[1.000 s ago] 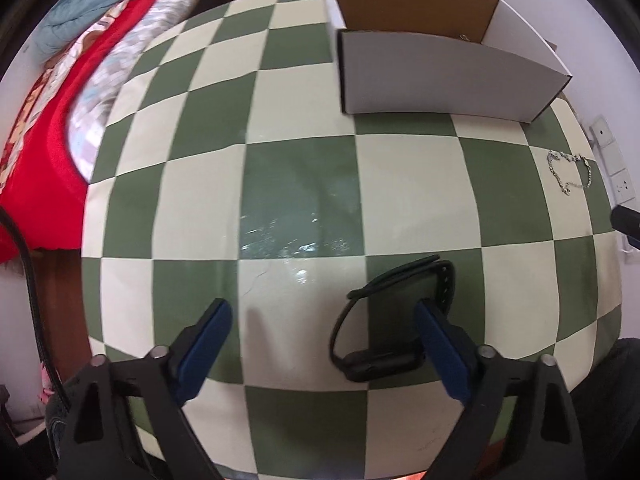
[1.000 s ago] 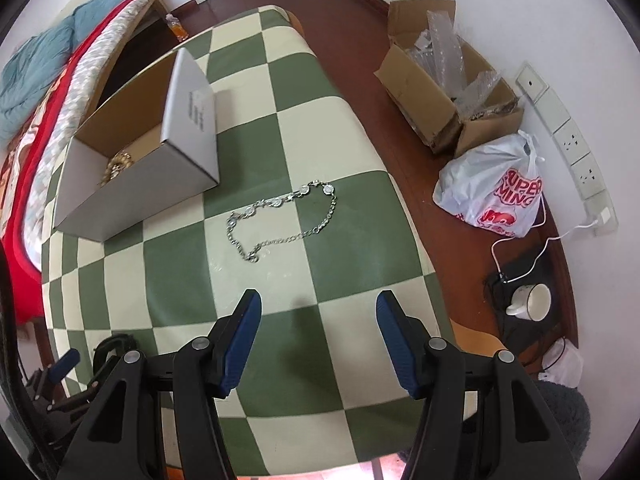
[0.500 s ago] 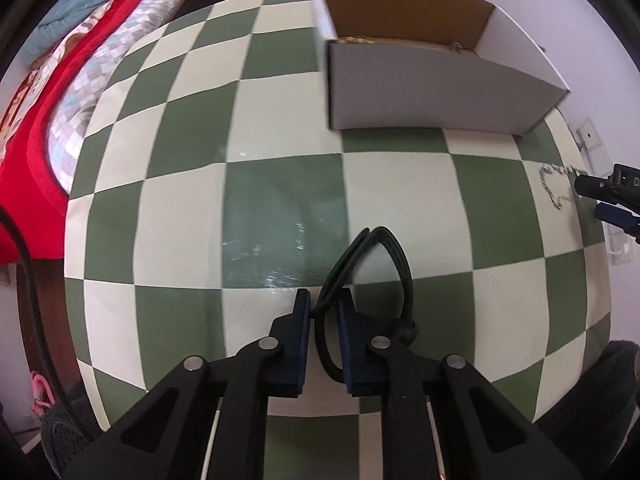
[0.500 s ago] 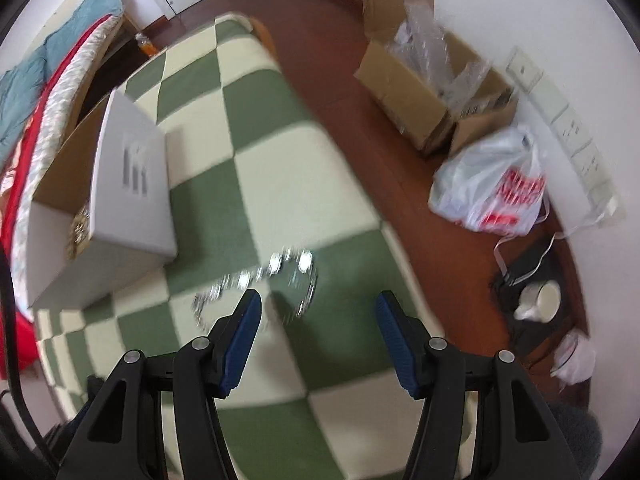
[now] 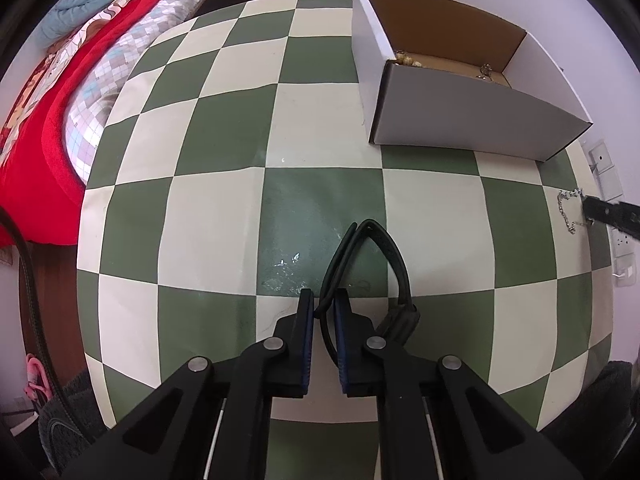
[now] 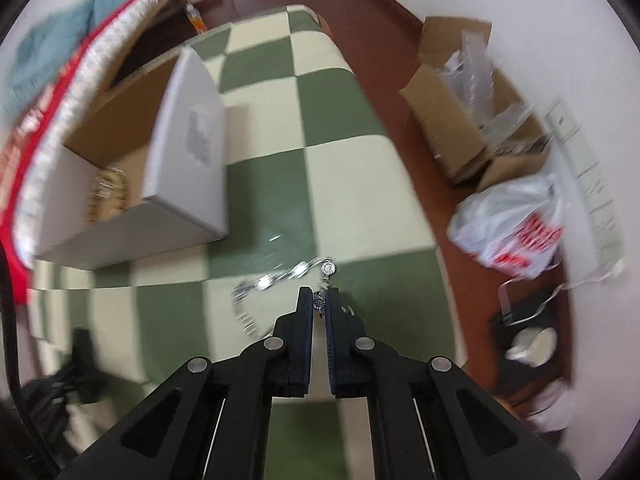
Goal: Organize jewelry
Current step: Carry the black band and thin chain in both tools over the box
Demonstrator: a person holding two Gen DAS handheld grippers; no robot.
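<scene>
Checkered table [image 5: 216, 140]: left claw [image 5: 321, 304] pinches black watch [image 5: 384, 248]; right claw [image 6: 319, 302] pinches silver chain [image 6: 280, 278].

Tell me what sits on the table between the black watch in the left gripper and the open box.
Nothing: in the left wrist view, only bare checkered tablecloth lies between the black watch, held in the left gripper, and the open box.

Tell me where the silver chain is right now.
The silver chain lies on the checkered table, just in front of the white box, with one end pinched in the right gripper.
</scene>
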